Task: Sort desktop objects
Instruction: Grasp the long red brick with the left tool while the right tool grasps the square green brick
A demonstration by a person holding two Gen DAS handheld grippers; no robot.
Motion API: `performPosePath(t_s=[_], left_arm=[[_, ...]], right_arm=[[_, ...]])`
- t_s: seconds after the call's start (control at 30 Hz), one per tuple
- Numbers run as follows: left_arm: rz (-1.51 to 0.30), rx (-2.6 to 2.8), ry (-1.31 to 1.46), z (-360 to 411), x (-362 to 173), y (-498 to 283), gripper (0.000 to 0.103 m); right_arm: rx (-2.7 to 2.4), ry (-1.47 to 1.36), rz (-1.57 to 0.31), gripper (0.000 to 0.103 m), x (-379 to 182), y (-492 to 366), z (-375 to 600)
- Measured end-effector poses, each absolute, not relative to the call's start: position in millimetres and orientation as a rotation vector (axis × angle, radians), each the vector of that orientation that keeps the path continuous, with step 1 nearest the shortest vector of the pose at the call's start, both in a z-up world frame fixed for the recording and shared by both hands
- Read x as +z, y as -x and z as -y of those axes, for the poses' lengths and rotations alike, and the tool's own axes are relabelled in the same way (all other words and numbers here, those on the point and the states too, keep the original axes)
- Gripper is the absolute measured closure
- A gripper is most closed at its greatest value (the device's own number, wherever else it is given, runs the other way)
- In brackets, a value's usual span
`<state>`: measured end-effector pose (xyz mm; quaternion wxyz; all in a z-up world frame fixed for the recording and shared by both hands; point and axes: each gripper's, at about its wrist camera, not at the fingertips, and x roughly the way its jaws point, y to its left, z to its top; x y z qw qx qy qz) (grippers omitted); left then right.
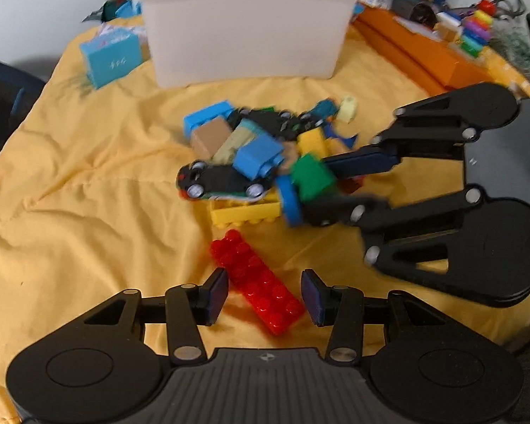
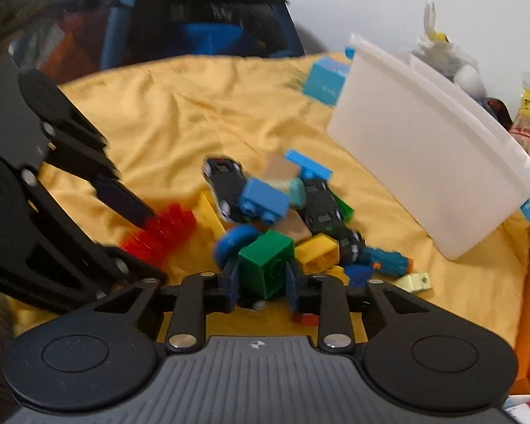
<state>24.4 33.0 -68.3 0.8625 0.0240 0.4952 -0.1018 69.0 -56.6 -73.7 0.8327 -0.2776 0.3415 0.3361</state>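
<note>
The right tool [image 2: 261, 282] is pinching a green plastic building cube [image 2: 266, 263] between its two dark pads, at the near edge of a heap of toys [image 1: 261, 155] on a wrinkled yellow cloth [image 1: 88, 190]. Touching the cube on its far left side is a round blue plastic wheel [image 2: 235, 242]. In the left wrist view the same cube [image 1: 312, 176] sits between the right tool's fingers, with the blue wheel [image 1: 289, 199] pressed against it.

The left tool [image 1: 264, 296] is spread wide, its pads standing on either side of a long translucent red studded brick [image 1: 256, 281] without touching it. This brick lies just on the near side of the heap, apart from it.

The heap holds black toy cars [image 1: 222, 180], a blue studded brick [image 1: 259, 157], a tan block [image 1: 210, 136], a flat yellow studded plate [image 1: 243, 212] and a pale yellow-green piece [image 1: 348, 109] at its far edge.

Beyond the heap stands a translucent white plastic tub [image 1: 243, 35]. Left of the tub is a light blue box [image 1: 111, 58] with small white marks too blurred to read. Right of the tub lies a long orange box [image 1: 417, 53]. No writing is legible.
</note>
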Motion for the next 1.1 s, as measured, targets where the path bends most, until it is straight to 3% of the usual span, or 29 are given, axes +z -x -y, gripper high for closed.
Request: performPosePath(t_s=[0.2, 0.47, 0.53, 0.63, 0.9, 1.1], left_arm=[[-1.026, -0.250, -0.012, -39, -69, -21, 0.074], [-1.047, -0.288, 0.006, -34, -74, -21, 0.076], [-1.046, -0.277, 0.014, -34, -75, -20, 0.075], [-1.040, -0.263, 0.010, -34, -75, -18, 0.075], [-1.024, -0.245, -0.024, -30, -75, -15, 0.074], [-1.022, -0.232, -0.004, -29, -77, -15, 0.074]], right_arm=[[0.712, 0.418, -0.796, 0.081, -62, -74, 96], [0.785, -0.097, -1.112, 0.080, -79, -94, 158], [0.743, -0.132, -1.112, 0.075, -81, -91, 166], [0.666, -0.097, -1.059, 0.060, -76, -85, 175], [0.671, 0.175, -0.908, 0.061, -58, -72, 157], [0.706, 0.341, -0.903, 0.060, -72, -72, 134]])
